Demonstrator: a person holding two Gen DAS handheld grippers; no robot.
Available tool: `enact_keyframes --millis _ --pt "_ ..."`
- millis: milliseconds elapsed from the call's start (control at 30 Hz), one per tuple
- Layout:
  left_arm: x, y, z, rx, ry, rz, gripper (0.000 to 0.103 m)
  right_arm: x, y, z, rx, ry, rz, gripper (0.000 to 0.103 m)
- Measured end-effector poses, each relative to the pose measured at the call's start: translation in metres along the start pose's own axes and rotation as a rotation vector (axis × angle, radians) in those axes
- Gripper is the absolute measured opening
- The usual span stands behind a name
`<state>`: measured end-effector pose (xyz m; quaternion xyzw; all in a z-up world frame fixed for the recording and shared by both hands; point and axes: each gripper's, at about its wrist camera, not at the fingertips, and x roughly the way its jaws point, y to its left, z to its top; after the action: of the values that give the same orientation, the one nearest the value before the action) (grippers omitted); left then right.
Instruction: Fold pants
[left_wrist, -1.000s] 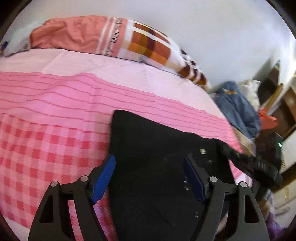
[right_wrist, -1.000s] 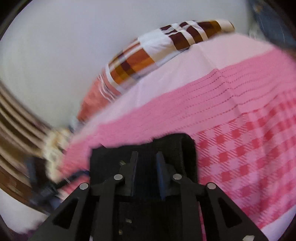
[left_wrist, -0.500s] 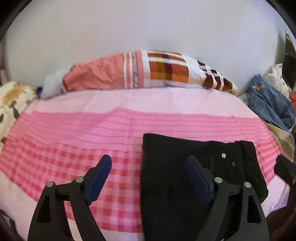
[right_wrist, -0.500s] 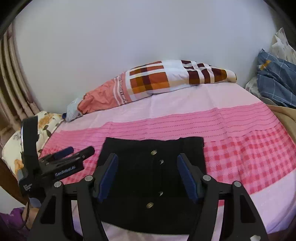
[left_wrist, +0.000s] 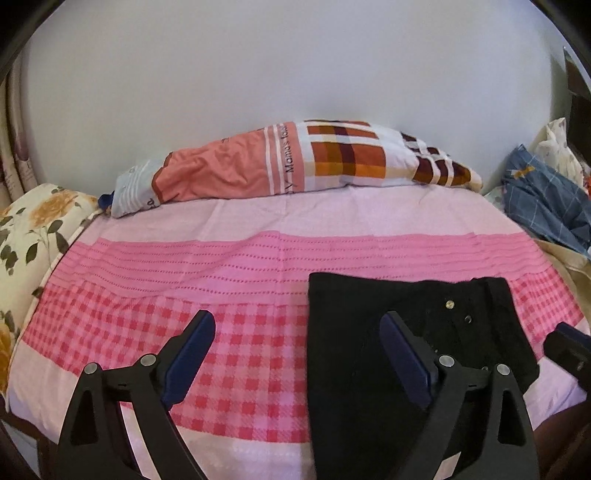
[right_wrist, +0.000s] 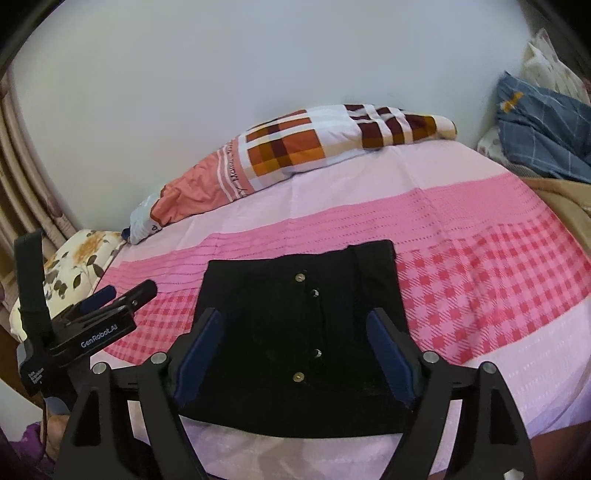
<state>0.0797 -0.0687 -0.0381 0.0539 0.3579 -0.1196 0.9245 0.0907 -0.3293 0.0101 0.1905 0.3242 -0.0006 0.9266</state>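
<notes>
Both grippers — left gripper (left_wrist: 297, 354), right gripper (right_wrist: 295, 352) — lifted, jaws just widened, empty; one folded pants (right_wrist: 295, 325), four buttons.

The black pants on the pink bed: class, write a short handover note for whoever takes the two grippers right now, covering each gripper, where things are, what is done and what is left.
Left gripper: open, empty, above the bed; its jaws have just been opening.
Right gripper: open, empty, above the pants; its jaws have just been opening too.
Black pants: folded into a compact rectangle, flat on the pink checked bedsheet near the front edge, buttons facing up.
Done: the fold looks finished and both grippers have let go.
Left: probably only a check that the edges line up; smooth or square them if needed.
</notes>
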Motion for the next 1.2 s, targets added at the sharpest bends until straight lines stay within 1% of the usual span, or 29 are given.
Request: enact_keyframes --millis 233,300,333,433,467,500,567,633,700,767,833,900,1000,1033,1100,1133,1200 --pt "0.002 -0.002 -0.008 0.034 0.008 0.016 0.091 -0.002 -0.012 -0.01 0.044 0.03 -0.013 0.083" --pt "0.007 0.005 -0.012 0.022 0.041 -0.017 0.091 -0.002 -0.018 -0.014 0.057 0.036 -0.023 0.085" --pt "0.011 0.01 -0.016 0.01 0.068 -0.047 0.091 -0.003 -0.022 -0.016 0.064 0.04 -0.029 0.085" --pt "0.018 0.029 -0.029 -0.039 0.121 -0.09 0.091 -0.005 -0.035 -0.022 0.09 0.052 -0.039 0.085" --pt "0.02 0.04 -0.036 -0.068 0.138 -0.149 0.091 -0.007 -0.04 -0.025 0.1 0.054 -0.026 0.085" --pt "0.021 0.046 -0.041 -0.089 0.145 -0.187 0.091 -0.008 -0.043 -0.028 0.106 0.057 -0.015 0.085" --pt "0.021 0.058 -0.052 -0.13 0.15 -0.234 0.091 -0.008 -0.045 -0.031 0.1 0.068 0.01 0.084" --pt "0.019 0.068 -0.061 -0.165 0.145 -0.233 0.091 -0.007 -0.041 -0.031 0.081 0.069 0.024 0.08" --pt "0.018 0.073 -0.068 -0.181 0.147 -0.243 0.091 -0.005 -0.034 -0.032 0.046 0.062 0.042 0.08" --pt "0.018 0.074 -0.073 -0.181 0.144 -0.24 0.091 0.0 -0.026 -0.034 0.008 0.068 0.037 0.08" --pt "0.019 0.069 -0.078 -0.154 0.15 -0.23 0.091 0.009 -0.025 -0.038 -0.005 0.098 0.037 0.079" --pt "0.022 0.061 -0.084 -0.114 0.161 -0.219 0.091 0.018 -0.029 -0.041 0.011 0.138 0.039 0.079" --pt "0.027 0.047 -0.094 -0.044 0.181 -0.193 0.091 0.026 -0.034 -0.045 0.011 0.181 0.001 0.079" --pt "0.031 0.041 -0.098 -0.011 0.201 -0.181 0.091 0.03 -0.037 -0.048 0.021 0.206 -0.01 0.079" --pt "0.036 0.035 -0.105 0.028 0.219 -0.159 0.091 0.041 -0.044 -0.057 0.053 0.287 -0.013 0.079" --pt "0.035 0.035 -0.107 0.034 0.213 -0.158 0.091 0.044 -0.046 -0.059 0.06 0.3 -0.015 0.078" --pt "0.034 0.039 -0.106 0.024 0.213 -0.162 0.091 0.038 -0.042 -0.055 0.054 0.283 -0.015 0.078"
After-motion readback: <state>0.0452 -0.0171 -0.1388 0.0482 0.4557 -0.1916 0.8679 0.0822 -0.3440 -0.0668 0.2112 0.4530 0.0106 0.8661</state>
